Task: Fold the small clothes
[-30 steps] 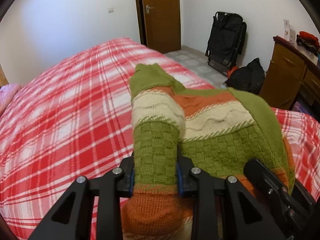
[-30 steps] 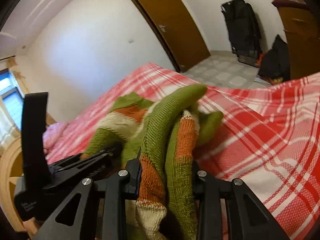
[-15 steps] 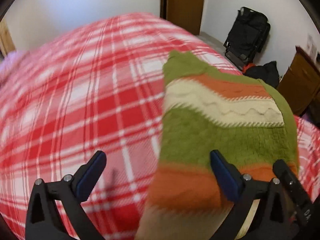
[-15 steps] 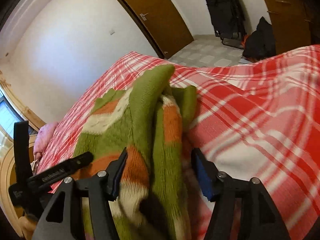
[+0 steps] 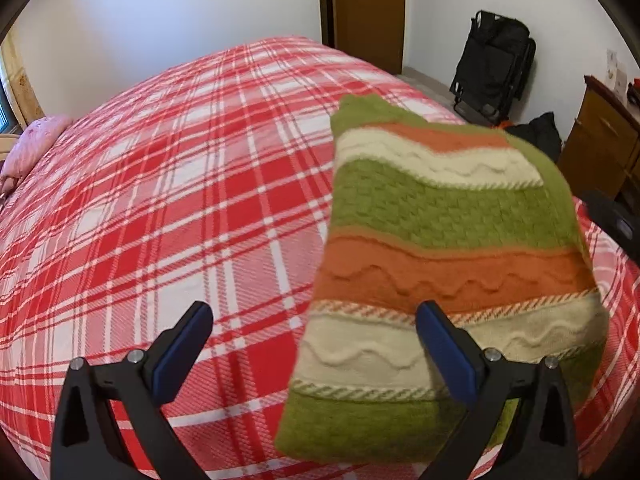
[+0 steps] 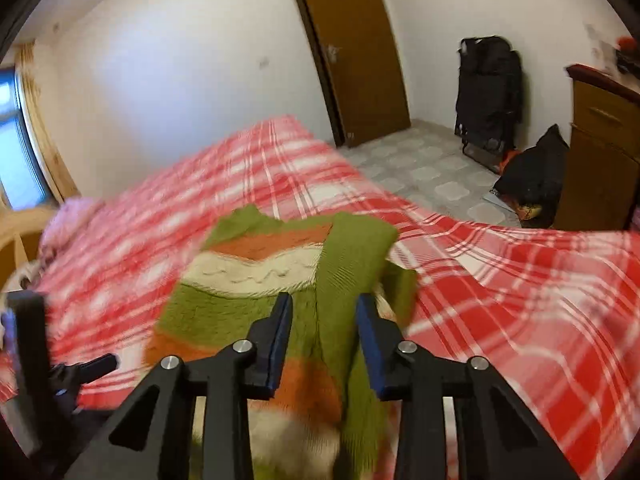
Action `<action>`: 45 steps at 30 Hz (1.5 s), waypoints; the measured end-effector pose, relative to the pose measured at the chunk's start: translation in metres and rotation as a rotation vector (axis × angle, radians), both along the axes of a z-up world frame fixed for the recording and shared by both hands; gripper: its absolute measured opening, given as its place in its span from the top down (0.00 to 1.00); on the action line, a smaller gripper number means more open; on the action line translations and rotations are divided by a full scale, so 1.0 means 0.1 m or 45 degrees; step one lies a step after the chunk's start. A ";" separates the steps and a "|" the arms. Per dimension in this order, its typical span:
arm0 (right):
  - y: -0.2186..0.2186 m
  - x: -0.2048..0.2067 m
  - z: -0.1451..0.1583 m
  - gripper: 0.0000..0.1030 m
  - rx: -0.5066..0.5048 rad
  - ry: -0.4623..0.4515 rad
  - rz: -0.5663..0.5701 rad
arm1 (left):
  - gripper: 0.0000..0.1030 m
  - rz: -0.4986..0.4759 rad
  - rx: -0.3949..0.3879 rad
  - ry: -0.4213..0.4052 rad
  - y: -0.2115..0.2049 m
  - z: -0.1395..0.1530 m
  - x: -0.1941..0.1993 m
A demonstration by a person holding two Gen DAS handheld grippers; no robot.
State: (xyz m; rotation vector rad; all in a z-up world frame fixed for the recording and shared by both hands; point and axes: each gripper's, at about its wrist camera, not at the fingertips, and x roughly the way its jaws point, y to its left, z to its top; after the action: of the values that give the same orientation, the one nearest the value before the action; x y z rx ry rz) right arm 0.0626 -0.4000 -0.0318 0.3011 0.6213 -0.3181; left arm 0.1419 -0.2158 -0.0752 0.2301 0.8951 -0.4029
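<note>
— One bed fills most of both views, under a red-and-white plaid cover (image 5: 180, 200). What stands around it?

— A pink pillow (image 5: 36, 140) at the far left edge, a brown wooden door (image 5: 368, 12) in the white wall, a black folded frame (image 5: 496, 64) leaning beside it, a black bag (image 6: 532, 176) on the tiled floor and a brown wooden dresser (image 5: 600, 140) at the right. Nothing lies on the cover near the garment.

— And the garment?

— The green, orange and cream striped knitted sweater (image 5: 440, 220) lies folded on the cover, toward the bed's right side.

— The left hand-held gripper (image 5: 312, 312)?

— Its jaws have just been opening and stand wide apart, gripping nothing; only the sweater's left edge falls between them, lower down.

— The right hand-held gripper (image 6: 324, 300)?

— Its jaws have just been closing. A raised green fold of the sweater stands between the narrow-set blue pads, but in the blur I cannot tell whether they press on it.
</note>
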 end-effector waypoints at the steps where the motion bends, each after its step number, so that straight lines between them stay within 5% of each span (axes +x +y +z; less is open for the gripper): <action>1: -0.01 0.08 -0.04 0.68 -0.012 0.027 0.008 | 0.00 -0.006 0.004 0.001 -0.01 -0.01 0.00; 4: -0.10 0.32 -0.30 0.68 -0.051 0.156 -0.006 | 0.00 -0.020 0.023 -0.021 -0.06 -0.03 0.00; 10: -0.17 0.32 -0.31 0.63 -0.068 0.159 -0.046 | 0.00 -0.012 0.000 0.017 -0.12 -0.06 0.07; 12: -0.15 0.29 -0.31 0.46 -0.084 0.181 -0.064 | 0.00 -0.013 0.010 0.023 -0.12 -0.04 0.05; 13: -0.13 0.23 -0.30 0.30 -0.103 0.212 -0.109 | 0.00 -0.018 0.022 0.018 -0.11 -0.03 0.03; 14: -0.13 0.13 -0.29 0.29 -0.081 0.212 -0.151 | 0.00 -0.020 0.033 0.011 -0.10 -0.03 0.01; 18: 0.05 -0.35 -0.20 0.29 0.007 0.123 -0.226 | 0.00 -0.022 0.049 -0.005 0.01 -0.07 -0.12; 25: 0.75 -0.63 -0.36 0.29 -0.264 0.282 -0.170 | 0.00 -0.029 0.085 -0.067 0.17 -0.15 -0.50; 34: 0.85 -1.09 -0.46 0.28 -0.094 0.298 -0.213 | 0.00 -0.028 0.156 0.004 0.43 -0.21 -0.79; 45: 1.26 -1.68 -0.65 0.28 -0.140 0.426 -0.168 | 0.00 -0.018 0.235 -0.050 0.95 -0.25 -1.39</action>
State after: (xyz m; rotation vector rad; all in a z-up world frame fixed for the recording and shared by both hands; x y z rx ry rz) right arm -0.1059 -0.2739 -0.0967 0.1842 0.9113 -0.5341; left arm 0.0031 -0.1206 -0.1006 0.4131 0.8930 -0.3279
